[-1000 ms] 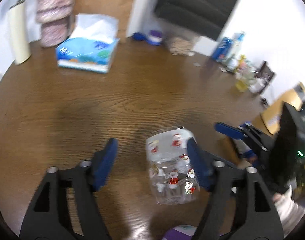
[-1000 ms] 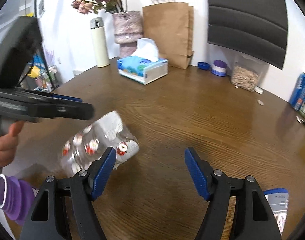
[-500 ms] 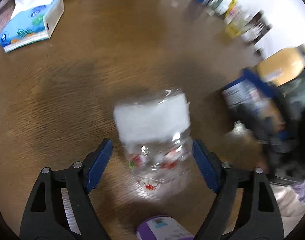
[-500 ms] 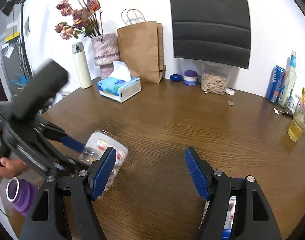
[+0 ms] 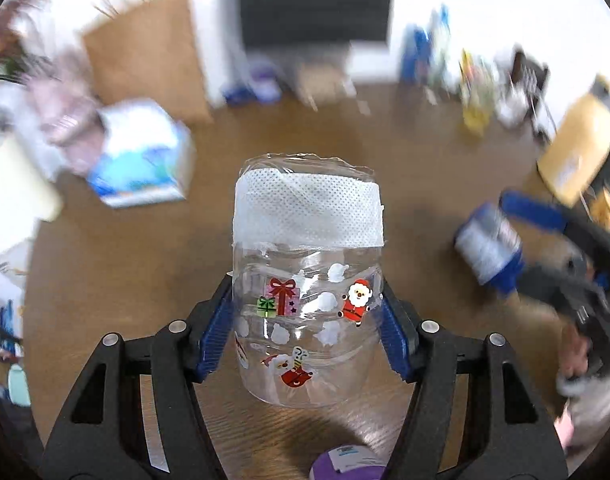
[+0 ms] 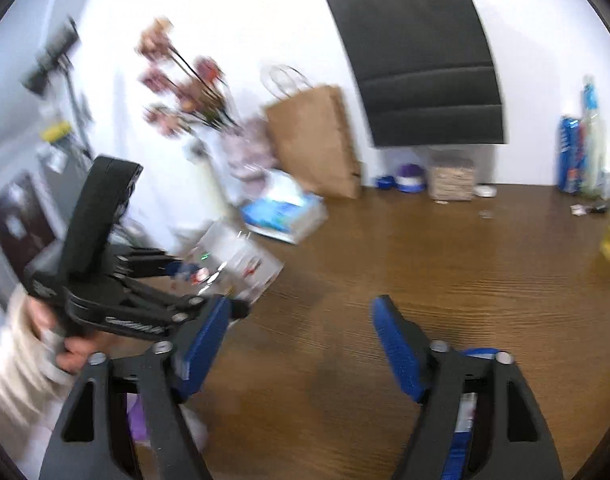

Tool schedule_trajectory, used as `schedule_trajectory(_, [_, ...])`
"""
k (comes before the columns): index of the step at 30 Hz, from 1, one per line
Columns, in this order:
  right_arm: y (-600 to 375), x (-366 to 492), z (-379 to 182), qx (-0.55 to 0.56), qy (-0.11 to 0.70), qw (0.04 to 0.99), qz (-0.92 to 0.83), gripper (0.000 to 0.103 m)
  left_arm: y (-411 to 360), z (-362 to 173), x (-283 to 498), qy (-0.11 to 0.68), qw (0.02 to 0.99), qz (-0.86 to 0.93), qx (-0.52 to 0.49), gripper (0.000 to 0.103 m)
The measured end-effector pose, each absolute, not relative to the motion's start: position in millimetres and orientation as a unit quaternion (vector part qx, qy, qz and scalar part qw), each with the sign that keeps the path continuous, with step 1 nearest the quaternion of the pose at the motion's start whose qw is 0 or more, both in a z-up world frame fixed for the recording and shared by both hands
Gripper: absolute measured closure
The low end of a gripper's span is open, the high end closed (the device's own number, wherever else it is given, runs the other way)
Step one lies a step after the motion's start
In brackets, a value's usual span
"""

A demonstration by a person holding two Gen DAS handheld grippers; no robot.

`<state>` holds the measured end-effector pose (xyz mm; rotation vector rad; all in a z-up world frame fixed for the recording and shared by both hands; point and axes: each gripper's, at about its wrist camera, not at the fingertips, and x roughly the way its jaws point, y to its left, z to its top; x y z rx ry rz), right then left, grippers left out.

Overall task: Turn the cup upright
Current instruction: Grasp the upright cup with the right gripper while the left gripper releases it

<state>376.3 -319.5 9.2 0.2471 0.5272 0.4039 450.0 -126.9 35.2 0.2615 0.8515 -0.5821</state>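
the left gripper point(image 5: 308, 322) clamps the cup point(image 5: 308, 280) mid-body, its long axis pointing away along the fingers, seemingly lifted off the surface point(image 5: 425, 184); the right gripper point(image 6: 301, 344) gapes wide, holding nothing.

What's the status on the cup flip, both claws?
Left claw shut on the cup, which stands upright between its pads. Right claw open, holding nothing. Tissue box sits well behind the cup; nothing blocks it.

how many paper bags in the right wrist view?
2: a brown paper bag standing at the table's back edge against the wall, and a black paper bag hanging on the wall, up and right of it. Blur could hide others.
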Motion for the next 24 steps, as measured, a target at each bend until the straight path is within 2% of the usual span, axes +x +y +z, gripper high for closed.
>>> schedule_trajectory(3, [-318, 378, 23, 0.180, 0.258, 0.906, 0.284, 0.017, -110, 62, 421, 0.345, 0.891, -0.283, 0.082, 0.042])
schedule_trajectory(8, [-303, 385, 42, 0.227, 0.262, 0.868, 0.355, 0.017, -103, 73, 367, 0.247, 0.909, -0.330, 0.060, 0.041])
schedule_trajectory(11, [-291, 384, 48, 0.225, 0.269, 0.865, 0.359, 0.017, -105, 68, 355, 0.233, 0.911, -0.336, 0.054, 0.041])
schedule_trajectory(13, [-290, 381, 50, 0.223, 0.266, 0.867, 0.358, 0.036, -106, 65, 348, 0.225, 0.915, -0.332, 0.047, 0.041])
schedule_trajectory(16, [-281, 370, 56, 0.186, 0.264, 0.882, 0.344, 0.039, -103, 60, 351, 0.238, 0.910, -0.337, 0.034, 0.039])
schedule_trajectory(17, [-275, 364, 58, 0.157, 0.259, 0.894, 0.330, 0.039, -104, 59, 351, 0.242, 0.914, -0.324, 0.036, 0.036])
schedule_trajectory(18, [-270, 356, 61, 0.121, 0.250, 0.911, 0.306, 0.039, -106, 57, 350, 0.237, 0.924, -0.297, 0.050, 0.017])
schedule_trajectory(19, [-261, 347, 65, 0.076, 0.236, 0.929, 0.275, 0.039, -108, 55, 349, 0.228, 0.933, -0.273, 0.059, 0.009])
schedule_trajectory(20, [-256, 341, 68, 0.047, 0.223, 0.940, 0.256, 0.039, -108, 55, 345, 0.211, 0.941, -0.256, 0.066, 0.005])
schedule_trajectory(24, [-240, 322, 78, -0.020, 0.189, 0.957, 0.220, 0.039, -110, 58, 331, 0.180, 0.953, -0.232, 0.074, 0.005])
